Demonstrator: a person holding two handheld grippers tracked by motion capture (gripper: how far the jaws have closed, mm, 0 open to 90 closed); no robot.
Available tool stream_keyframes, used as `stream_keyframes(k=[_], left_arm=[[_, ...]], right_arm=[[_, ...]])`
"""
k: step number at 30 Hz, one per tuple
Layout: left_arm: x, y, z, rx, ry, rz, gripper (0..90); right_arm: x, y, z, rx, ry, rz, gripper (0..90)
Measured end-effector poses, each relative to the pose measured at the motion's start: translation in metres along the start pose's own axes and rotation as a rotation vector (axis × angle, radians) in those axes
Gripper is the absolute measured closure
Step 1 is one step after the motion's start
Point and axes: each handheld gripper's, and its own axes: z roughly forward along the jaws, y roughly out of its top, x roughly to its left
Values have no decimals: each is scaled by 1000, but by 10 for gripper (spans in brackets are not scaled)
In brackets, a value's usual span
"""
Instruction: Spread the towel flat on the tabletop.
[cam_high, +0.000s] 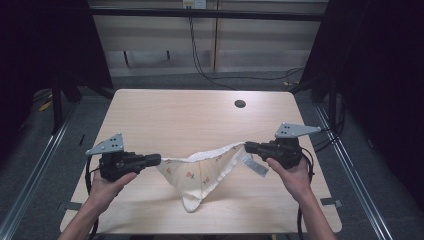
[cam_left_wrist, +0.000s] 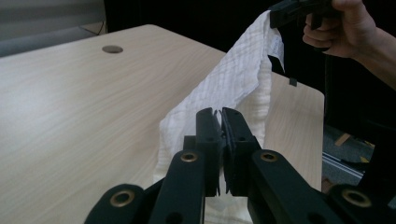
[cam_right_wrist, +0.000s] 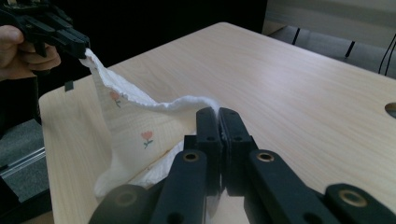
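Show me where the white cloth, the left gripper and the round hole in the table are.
White cloth (cam_high: 200, 172), high view, on its hanging middle with the flower print.
Left gripper (cam_high: 154, 160), high view, at the tips of its jaws, shut on the cloth's corner.
Round hole (cam_high: 240, 104), high view, on its dark centre.

Light wooden table (cam_high: 165, 110), round grommet hole (cam_high: 240, 104) near far edge

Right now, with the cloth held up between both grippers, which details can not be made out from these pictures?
- Print on the white tag, high view: too small to read.
- The cloth edge inside the left gripper, left gripper view: hidden by its closed fingers.
- The same at the right gripper, right gripper view.
- The cloth's lowest tip, left gripper view: hidden behind the gripper's body.
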Motion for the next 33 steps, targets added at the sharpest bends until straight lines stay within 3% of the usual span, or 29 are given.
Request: stream_keyframes(k=[10,15,19,23,26,33], left_arm=[[8,32,-9,-60,49,25,867],[8,38,-15,-85,48,27,867],[2,43,-22,-96,59,47,867],[-4,50,-30,-122,47,69,867],[-15,53,-39,-120,40,109,868],[-32,54,-48,-139,40,129,867]], right_arm=[[7,39,-18,-40,-15,-33,879],[8,53,-28,-58,-30,-39,879],[11,57,-33,-58,-33,-52,879],[22,63,-41,-62,-30,-82,879],[35,64,-52,-77,-27,-104,879],[51,58,-66,-96,-9,-103,879]])
